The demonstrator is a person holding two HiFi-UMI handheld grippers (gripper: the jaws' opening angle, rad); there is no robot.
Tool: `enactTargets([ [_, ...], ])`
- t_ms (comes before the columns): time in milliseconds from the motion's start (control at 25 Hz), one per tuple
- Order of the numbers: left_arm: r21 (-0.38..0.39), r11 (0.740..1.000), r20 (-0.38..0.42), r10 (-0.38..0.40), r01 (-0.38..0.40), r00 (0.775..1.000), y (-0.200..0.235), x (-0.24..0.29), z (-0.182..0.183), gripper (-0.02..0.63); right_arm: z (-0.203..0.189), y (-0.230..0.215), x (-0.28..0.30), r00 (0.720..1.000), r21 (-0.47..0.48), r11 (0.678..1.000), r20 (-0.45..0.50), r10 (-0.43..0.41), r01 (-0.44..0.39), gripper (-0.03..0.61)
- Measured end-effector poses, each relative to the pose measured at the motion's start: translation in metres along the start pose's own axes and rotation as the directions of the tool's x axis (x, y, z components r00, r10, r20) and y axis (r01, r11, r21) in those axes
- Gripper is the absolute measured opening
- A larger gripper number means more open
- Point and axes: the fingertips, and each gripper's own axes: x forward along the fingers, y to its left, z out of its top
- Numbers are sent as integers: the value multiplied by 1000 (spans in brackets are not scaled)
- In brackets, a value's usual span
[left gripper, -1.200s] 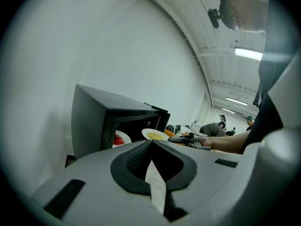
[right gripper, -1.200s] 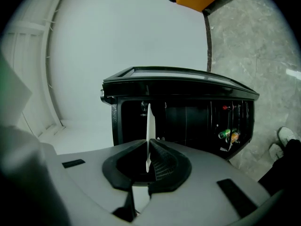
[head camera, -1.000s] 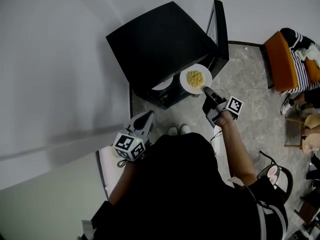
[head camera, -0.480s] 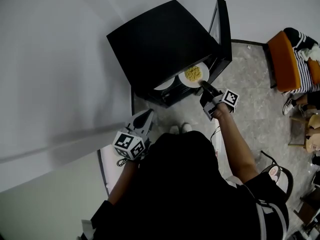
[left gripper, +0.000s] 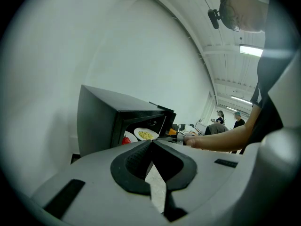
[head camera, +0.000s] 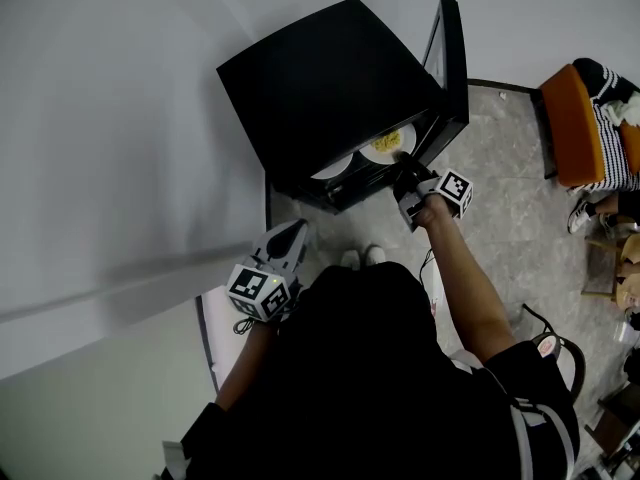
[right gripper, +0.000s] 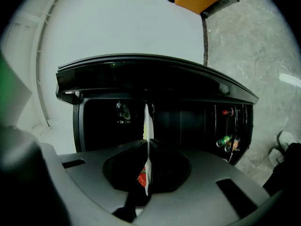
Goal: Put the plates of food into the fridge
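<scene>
A black fridge stands on the floor with its door swung open. My right gripper is shut on the rim of a white plate of yellow food, which sits mostly inside the fridge opening. In the right gripper view that plate shows edge-on between the jaws of the right gripper. A second white plate lies inside to its left. My left gripper hangs low at the left, away from the fridge, shut and holding nothing. From the left gripper the yellow food plate shows inside the fridge.
Door shelves hold small bottles. An orange chair stands right of the fridge, with people seated beyond it. The person's shoes are just before the fridge. A white wall runs along the left.
My right gripper has carried the plate forward and down, from outside the fridge opening to mostly inside it. The left gripper has stayed put.
</scene>
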Motion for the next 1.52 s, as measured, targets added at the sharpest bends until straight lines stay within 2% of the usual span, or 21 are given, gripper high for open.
enactTargets([
  [480,-6,1000,-2,21,-21,1000,5,-5,-2,23,3,2,23,997,-21,999,53,-49,50,31],
  [1240,-31,999,3,24,-23,1000,5,-9,-8,21,-4,2,41,984,15,995,151,-99,98,32],
  [1400,-36,999,10,30,-30,999,7,-11,-6,21,-6,2,44,983,10,995,148,-104,103,32],
  [1520,-39,999,12,32,-32,999,7,-12,-8,23,-6,6,46,989,-33,995,119,-88,93,35],
])
